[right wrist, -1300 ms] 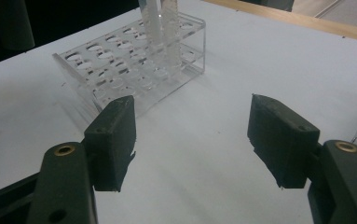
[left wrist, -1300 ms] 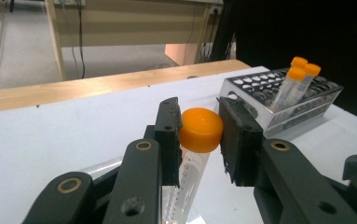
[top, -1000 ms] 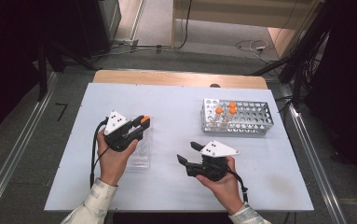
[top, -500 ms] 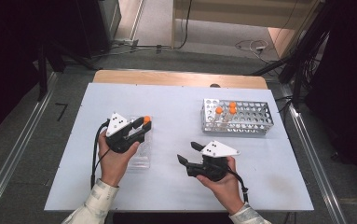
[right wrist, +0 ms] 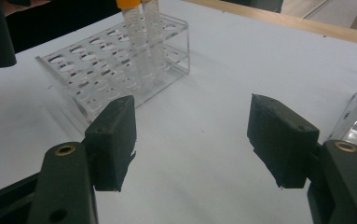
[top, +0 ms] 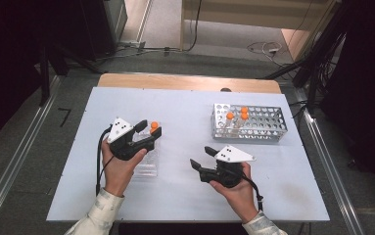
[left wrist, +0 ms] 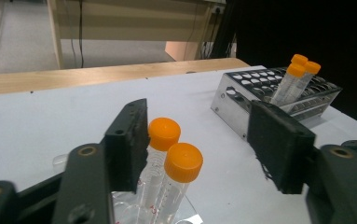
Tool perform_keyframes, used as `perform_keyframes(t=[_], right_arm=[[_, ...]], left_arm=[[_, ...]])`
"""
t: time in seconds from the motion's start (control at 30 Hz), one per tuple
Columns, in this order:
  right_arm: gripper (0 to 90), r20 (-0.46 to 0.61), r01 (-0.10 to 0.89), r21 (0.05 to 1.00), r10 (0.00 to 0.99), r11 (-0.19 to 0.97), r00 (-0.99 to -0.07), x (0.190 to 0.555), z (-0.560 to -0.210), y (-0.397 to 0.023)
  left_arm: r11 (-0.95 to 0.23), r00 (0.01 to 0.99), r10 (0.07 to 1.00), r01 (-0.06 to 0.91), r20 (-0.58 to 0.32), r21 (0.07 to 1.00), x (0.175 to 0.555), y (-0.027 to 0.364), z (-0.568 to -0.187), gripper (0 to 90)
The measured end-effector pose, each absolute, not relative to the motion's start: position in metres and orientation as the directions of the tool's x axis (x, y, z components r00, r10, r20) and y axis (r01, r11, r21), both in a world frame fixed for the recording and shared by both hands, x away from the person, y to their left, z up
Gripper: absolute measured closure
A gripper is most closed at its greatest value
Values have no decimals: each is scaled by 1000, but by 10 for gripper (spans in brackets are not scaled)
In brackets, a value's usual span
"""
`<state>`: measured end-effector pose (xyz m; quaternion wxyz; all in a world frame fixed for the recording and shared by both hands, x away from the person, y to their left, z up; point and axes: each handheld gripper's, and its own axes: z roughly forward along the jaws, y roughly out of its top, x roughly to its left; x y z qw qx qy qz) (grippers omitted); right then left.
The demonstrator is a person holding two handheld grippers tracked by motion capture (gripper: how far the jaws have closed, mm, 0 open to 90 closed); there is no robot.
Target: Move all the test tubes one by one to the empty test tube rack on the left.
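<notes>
Now your left gripper [top: 149, 132] hangs over the clear plastic rack [top: 147, 164] on the left half of the white table [top: 185, 112], and its jaws have just been opening. In the left gripper view the two orange-capped tubes [left wrist: 167, 172] stand upright in that rack, side by side and touching or nearly so. The farther tube's cap sits right against your left pad [left wrist: 132, 140], while the other pad stands well apart from both caps, so neither tube is clamped and the tool is released.

Your right gripper [top: 200, 157] rests low over bare table near the front edge, between the clear rack and the metal rack [top: 248, 123]. Its jaws stand wide apart with nothing between them; in the right gripper view they frame empty white tabletop, with the clear rack [right wrist: 115, 70] and its two tubes beyond the left pad.

Three more orange-capped tubes [top: 238, 116] stand in the metal rack at the table's far right, clustered toward its left end.
</notes>
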<state>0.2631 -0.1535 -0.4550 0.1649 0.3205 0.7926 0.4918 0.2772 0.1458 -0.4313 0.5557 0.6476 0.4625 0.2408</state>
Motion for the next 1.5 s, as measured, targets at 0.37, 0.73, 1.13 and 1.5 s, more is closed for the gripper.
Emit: perform_keyframes(t=[0.37, 0.73, 1.13, 1.5], right_arm=[[315, 53, 366, 887, 726, 281, -686, 276, -455, -173], [318, 47, 378, 892, 783, 247, -621, 292, -454, -194], [327, 24, 392, 893, 846, 221, -532, 318, -454, -212], [361, 11, 410, 891, 895, 193, -445, 332, -455, -232]], left_arm=[[50, 447, 870, 342, -209, 938, 276, 147, -428, 253], [54, 442, 872, 337, -209, 940, 274, 148, -424, 242], [53, 442, 872, 338, -209, 940, 273, 147, -422, 223], [53, 445, 870, 340, -210, 939, 273, 147, -422, 223]])
